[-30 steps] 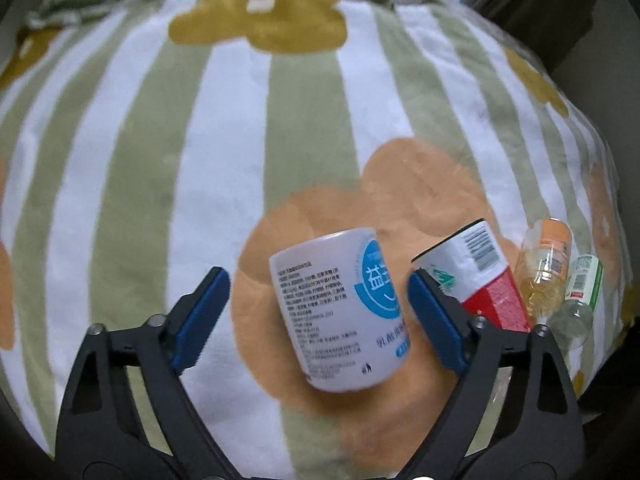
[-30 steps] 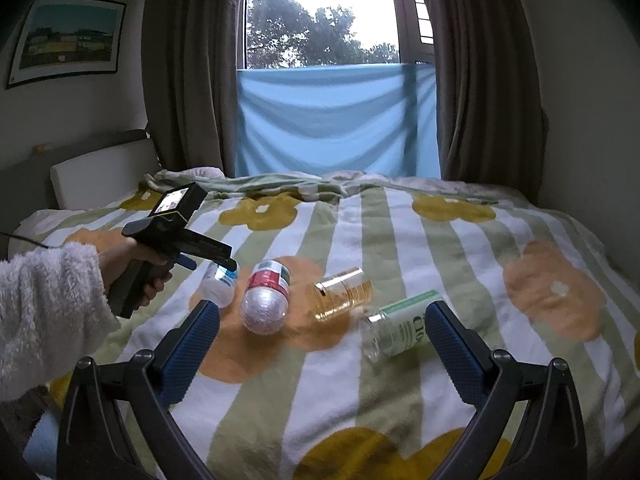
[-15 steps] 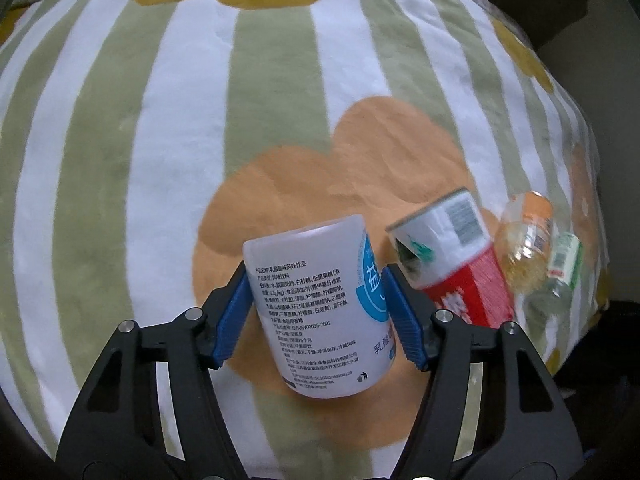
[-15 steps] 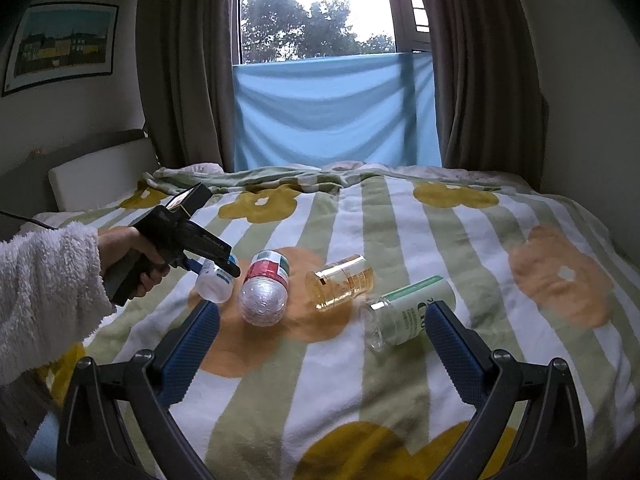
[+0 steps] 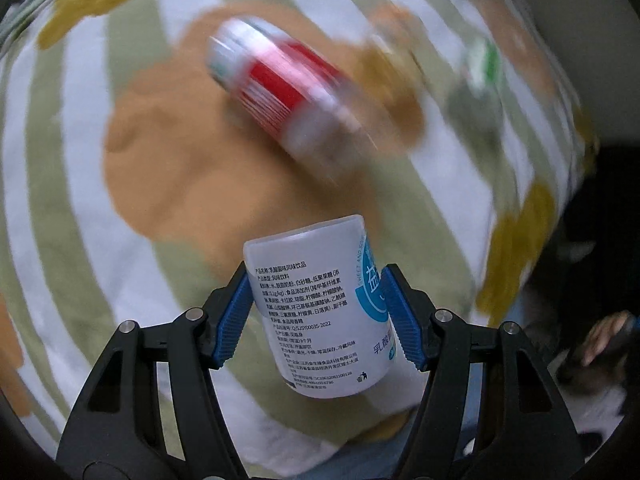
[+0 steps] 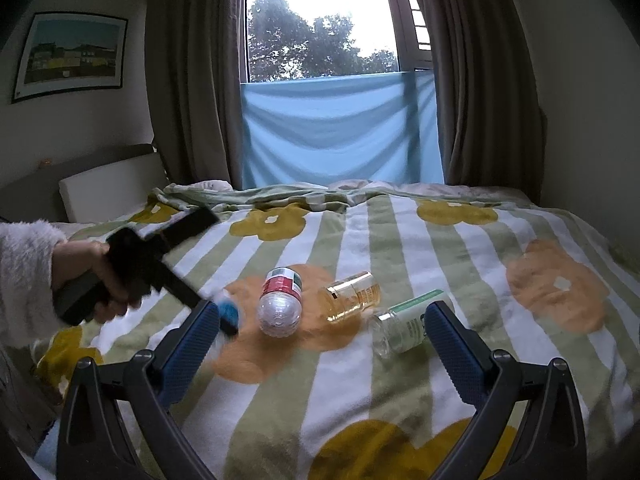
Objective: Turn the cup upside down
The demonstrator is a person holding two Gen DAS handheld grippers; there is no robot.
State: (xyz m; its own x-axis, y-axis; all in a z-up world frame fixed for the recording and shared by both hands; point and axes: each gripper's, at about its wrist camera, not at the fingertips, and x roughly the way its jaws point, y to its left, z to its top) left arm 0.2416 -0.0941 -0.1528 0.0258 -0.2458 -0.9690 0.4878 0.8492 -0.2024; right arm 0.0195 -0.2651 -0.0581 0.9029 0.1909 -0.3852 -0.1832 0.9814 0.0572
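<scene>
Half a second earlier the white cup (image 5: 320, 312) lay low over the orange flower, and since then the left gripper (image 5: 318, 316), its blue pads pinching the cup's sides, had lifted it clear of the blanket (image 5: 80, 184) near the bed's left edge. Beyond it lay a red-labelled bottle (image 6: 280, 300), an amber jar (image 6: 352, 296) and a green-labelled jar (image 6: 404, 326). Over the bed's near edge the right gripper (image 6: 322, 344) hung with jaws spread wide, holding nothing.

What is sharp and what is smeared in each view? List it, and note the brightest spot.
Left wrist view: the white cup and left gripper are sharp, the blanket and red-labelled bottle streak with motion blur. Right wrist view: the bed is sharp, the left gripper smears, and the window blows out white.
</scene>
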